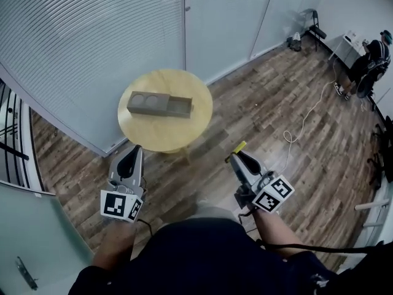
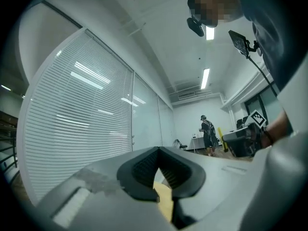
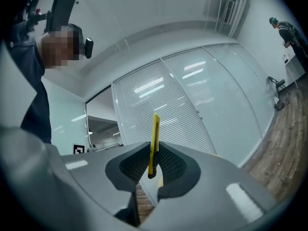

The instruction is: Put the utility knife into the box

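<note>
A yellow utility knife (image 3: 154,141) stands pinched between the jaws of my right gripper (image 3: 153,163), its tip sticking up past the pads. In the head view the knife (image 1: 238,147) pokes out of the right gripper (image 1: 236,157), held low at the right, short of the round wooden table (image 1: 166,134). On that table lies a grey-brown box (image 1: 159,104) with two round hollows and one rectangular compartment. My left gripper (image 1: 130,158) hovers near the table's front edge with its jaws (image 2: 159,170) together and nothing between them.
A wall of white blinds and glass panels (image 1: 92,42) runs behind the table. The floor is wood planks with a white cable (image 1: 301,125) across it. A person (image 1: 368,63) stands by a desk at the far right. A glass door (image 1: 24,226) is at the lower left.
</note>
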Tool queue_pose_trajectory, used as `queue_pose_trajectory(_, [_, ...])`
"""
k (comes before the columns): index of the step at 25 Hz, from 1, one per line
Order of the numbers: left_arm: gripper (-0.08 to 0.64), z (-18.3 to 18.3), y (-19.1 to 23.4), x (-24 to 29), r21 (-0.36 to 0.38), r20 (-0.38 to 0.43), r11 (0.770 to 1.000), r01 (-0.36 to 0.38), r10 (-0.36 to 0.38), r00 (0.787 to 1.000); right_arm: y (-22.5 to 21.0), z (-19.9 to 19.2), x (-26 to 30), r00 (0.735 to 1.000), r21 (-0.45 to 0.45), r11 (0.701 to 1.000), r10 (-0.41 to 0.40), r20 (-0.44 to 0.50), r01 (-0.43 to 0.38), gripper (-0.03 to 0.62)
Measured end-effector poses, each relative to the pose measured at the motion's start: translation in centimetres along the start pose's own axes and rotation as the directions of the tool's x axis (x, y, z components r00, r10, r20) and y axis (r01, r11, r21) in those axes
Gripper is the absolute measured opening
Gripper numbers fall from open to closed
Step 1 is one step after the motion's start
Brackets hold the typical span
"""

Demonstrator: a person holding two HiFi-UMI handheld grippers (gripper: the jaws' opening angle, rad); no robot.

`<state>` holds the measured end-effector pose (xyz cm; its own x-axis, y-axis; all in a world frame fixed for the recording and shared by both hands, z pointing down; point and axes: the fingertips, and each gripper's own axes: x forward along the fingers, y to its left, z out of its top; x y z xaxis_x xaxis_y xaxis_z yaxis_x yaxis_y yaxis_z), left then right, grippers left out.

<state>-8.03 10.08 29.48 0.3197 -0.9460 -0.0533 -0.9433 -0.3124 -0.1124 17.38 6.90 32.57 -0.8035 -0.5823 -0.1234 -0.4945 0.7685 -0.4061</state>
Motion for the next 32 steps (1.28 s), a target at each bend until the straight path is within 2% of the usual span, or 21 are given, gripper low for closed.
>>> queue_pose_trajectory(4, [0.003,0.2,0.6,3.4,0.023,-0.002,0.998,-0.063,0.063,0.998,-4.1,1.4,3.5,0.997,0.024,0.997,0.075,-0.027,-0.075,0.06])
queue_pose_trajectory(8, [0.003,-0.9,1.6,6.4,0.003,-0.014,0.993,-0.115,0.116,0.993,-6.8,2.9,7.2,0.988,0.012,0.99,0.144,-0.065,-0.143,0.06])
queue_pose_trajectory(12, [0.003,-2.4,2.6,8.6,0.006,-0.063,0.993,-0.121,0.121,0.991,-8.6,3.5,9.9,0.983,0.035,0.985,0.171,-0.065,-0.169,0.06])
queue_pose_trajectory(15, [0.003,-2.7,4.2,10.7,0.006,-0.069,0.991,-0.13,0.13,0.989,-10.2,3.1,11.6,0.982,0.056,0.983,0.177,-0.063,-0.174,0.06])
queue_pose_trajectory(19, [0.003,-3.5,6.8,13.9,0.002,-0.079,0.993,-0.114,0.114,0.99,-12.2,2.3,14.9,0.984,0.089,0.984,0.161,-0.078,-0.154,0.06])
queue_pose_trajectory(23, [0.003,-4.0,10.4,16.7,0.0,-0.08,0.995,-0.104,0.104,0.991,-12.6,3.2,18.6,0.983,0.055,0.984,0.175,-0.056,-0.172,0.06])
queue_pose_trajectory(26, [0.003,-4.0,12.4,19.1,-0.004,-0.059,0.995,-0.097,0.097,0.994,-13.7,3.6,21.2,0.986,0.045,0.987,0.158,-0.054,-0.156,0.06])
queue_pose_trajectory(32, [0.003,-4.2,16.7,23.1,0.011,-0.03,1.0,-0.011,0.011,0.999,-14.8,3.3,27.6,0.99,0.044,0.992,0.125,-0.064,-0.122,0.06])
